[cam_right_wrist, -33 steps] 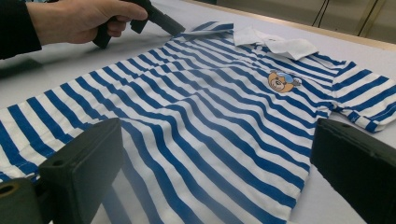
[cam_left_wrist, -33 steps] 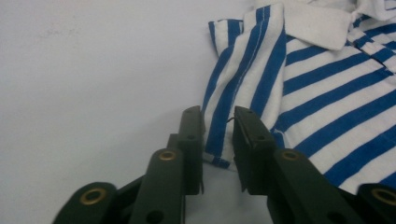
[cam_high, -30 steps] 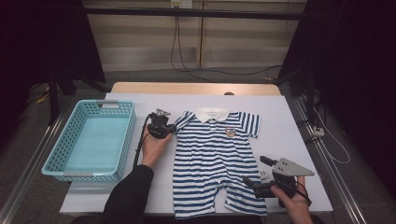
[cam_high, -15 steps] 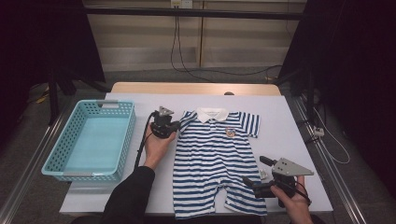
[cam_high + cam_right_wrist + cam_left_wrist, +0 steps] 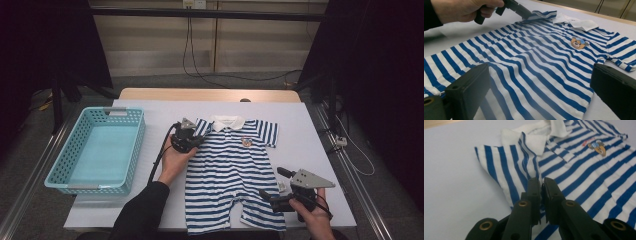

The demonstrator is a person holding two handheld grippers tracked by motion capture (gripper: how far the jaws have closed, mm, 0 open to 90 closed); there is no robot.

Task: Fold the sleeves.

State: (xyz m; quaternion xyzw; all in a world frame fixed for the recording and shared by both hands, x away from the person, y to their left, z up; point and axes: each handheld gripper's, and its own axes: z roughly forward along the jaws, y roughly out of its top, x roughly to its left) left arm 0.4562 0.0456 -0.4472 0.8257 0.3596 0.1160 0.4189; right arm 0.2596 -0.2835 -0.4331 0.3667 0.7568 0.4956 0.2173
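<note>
The left gripper (image 5: 192, 136) has carried the left sleeve (image 5: 506, 167) of the striped baby romper (image 5: 232, 172) inward since a second ago: then the sleeve lay spread flat toward nine o'clock, and now it is doubled over the chest, its edge lifted off the white table cover (image 5: 305, 135). In the left gripper view the jaws stand almost together with a pinch of striped cloth between the pads, so the claw is holding the sleeve. I judge this to be the first fold of the garment, partly made; the sleeve has yet to be laid down and let go.

The romper lies face up at the middle of the table, collar (image 5: 227, 122) toward twelve o'clock and legs toward six, with the bear badge (image 5: 578, 42) on its chest. The turquoise basket (image 5: 75, 186) stands well apart at nine o'clock.

The left hand (image 5: 174, 162) reaches up from six o'clock, gripper tilted down and toward three o'clock over the shoulder. The right gripper (image 5: 272, 197) has kept still near the romper's right leg at five o'clock, held level, pointing across the cloth, jaws wide with nothing between them.
</note>
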